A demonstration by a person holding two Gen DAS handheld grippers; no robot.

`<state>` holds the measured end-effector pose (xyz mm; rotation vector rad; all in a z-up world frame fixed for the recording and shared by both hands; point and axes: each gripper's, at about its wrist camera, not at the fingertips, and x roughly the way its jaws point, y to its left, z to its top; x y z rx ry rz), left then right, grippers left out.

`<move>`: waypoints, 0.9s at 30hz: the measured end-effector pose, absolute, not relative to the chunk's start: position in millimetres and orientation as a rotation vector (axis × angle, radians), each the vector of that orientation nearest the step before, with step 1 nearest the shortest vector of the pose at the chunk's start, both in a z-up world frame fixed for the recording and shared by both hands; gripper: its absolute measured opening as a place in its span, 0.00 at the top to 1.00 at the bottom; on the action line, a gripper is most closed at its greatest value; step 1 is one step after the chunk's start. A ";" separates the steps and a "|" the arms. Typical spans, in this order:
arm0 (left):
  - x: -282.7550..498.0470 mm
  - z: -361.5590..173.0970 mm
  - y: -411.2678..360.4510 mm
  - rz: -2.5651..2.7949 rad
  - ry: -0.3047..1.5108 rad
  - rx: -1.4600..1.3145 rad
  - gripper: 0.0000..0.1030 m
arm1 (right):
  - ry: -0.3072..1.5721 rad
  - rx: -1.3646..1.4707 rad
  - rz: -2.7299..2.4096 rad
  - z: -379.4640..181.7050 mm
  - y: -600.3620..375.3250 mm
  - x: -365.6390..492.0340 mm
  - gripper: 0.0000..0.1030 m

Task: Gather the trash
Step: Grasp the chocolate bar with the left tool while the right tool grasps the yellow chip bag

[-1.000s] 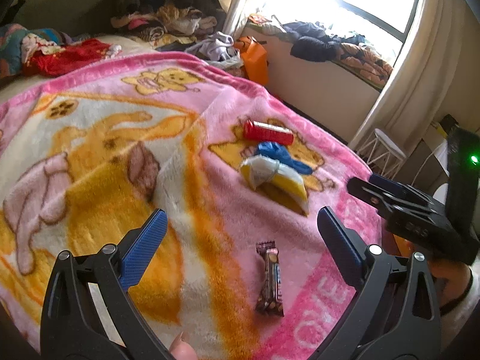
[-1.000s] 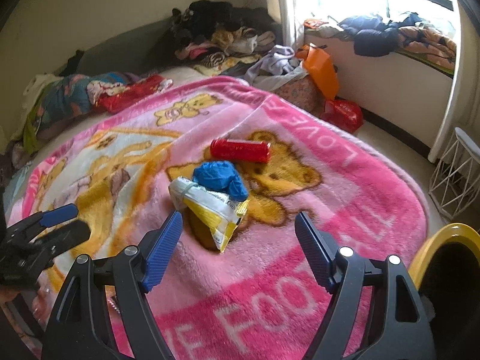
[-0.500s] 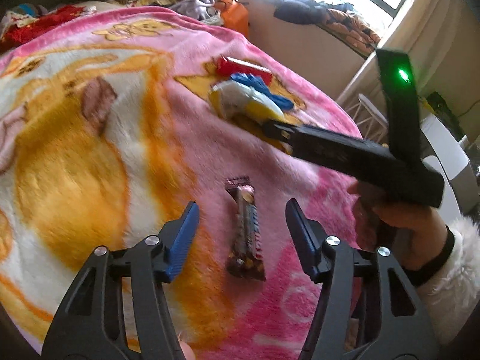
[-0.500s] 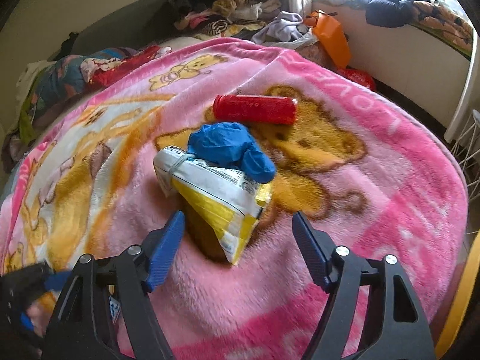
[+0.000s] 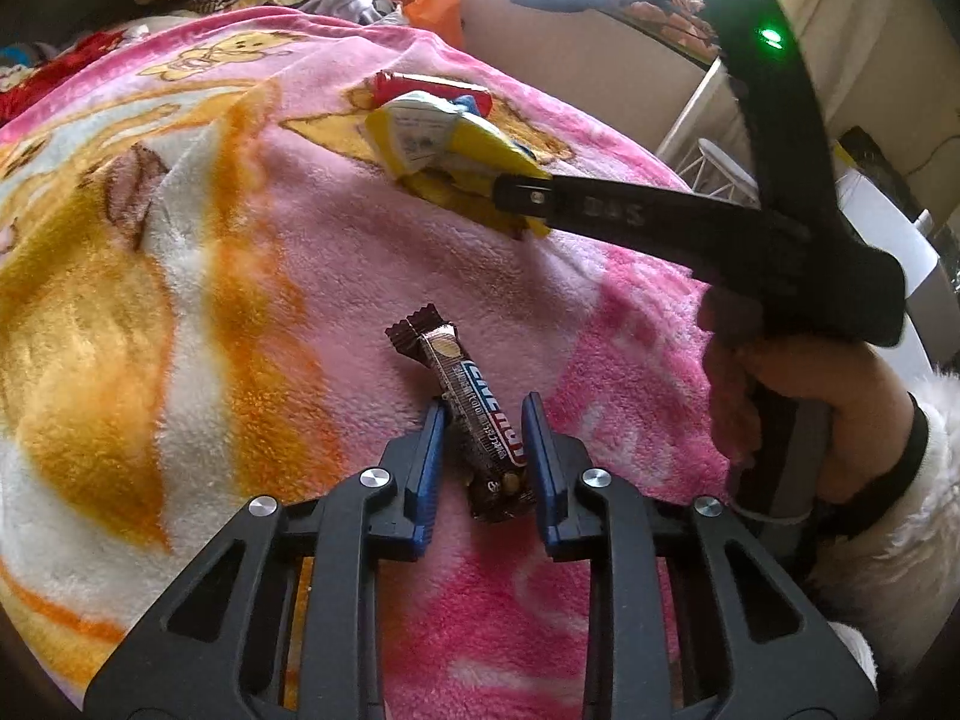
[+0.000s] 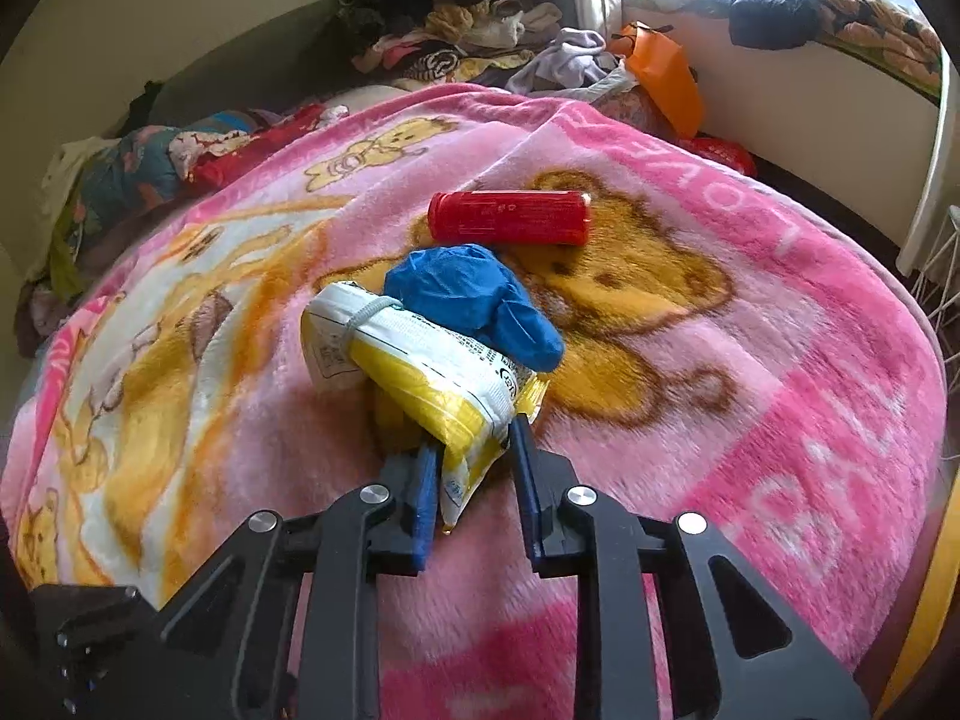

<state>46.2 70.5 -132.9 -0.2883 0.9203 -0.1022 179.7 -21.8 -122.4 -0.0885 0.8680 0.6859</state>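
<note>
A brown candy bar wrapper (image 5: 474,414) lies on the pink blanket (image 5: 240,276). My left gripper (image 5: 483,420) has its jaws close around the wrapper's near half, narrowed onto it. A yellow and white snack bag (image 6: 420,366) lies with a crumpled blue glove (image 6: 474,300) on top and a red can (image 6: 510,217) behind. My right gripper (image 6: 474,444) has its jaws narrowed onto the bag's near corner; it also shows in the left wrist view (image 5: 522,198).
Piles of clothes (image 6: 456,30) lie at the bed's far end. An orange bag (image 6: 660,78) stands by the window ledge. A white wire stool (image 5: 714,168) stands on the floor at right. A yellow rim (image 6: 924,618) shows at the bed's right edge.
Both grippers moved forward and down onto the bed and narrowed: the left around the candy wrapper, the right around the corner of the snack bag.
</note>
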 end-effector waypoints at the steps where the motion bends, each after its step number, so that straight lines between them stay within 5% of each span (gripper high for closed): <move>1: 46.1 -132.9 71.1 -0.103 0.920 -0.289 0.82 | 0.864 -0.082 0.684 -121.3 -25.9 177.0 0.83; 27: 57.3 -83.1 63.5 -0.121 0.801 -0.262 0.85 | 0.794 0.041 0.580 -87.9 -115.1 144.2 0.95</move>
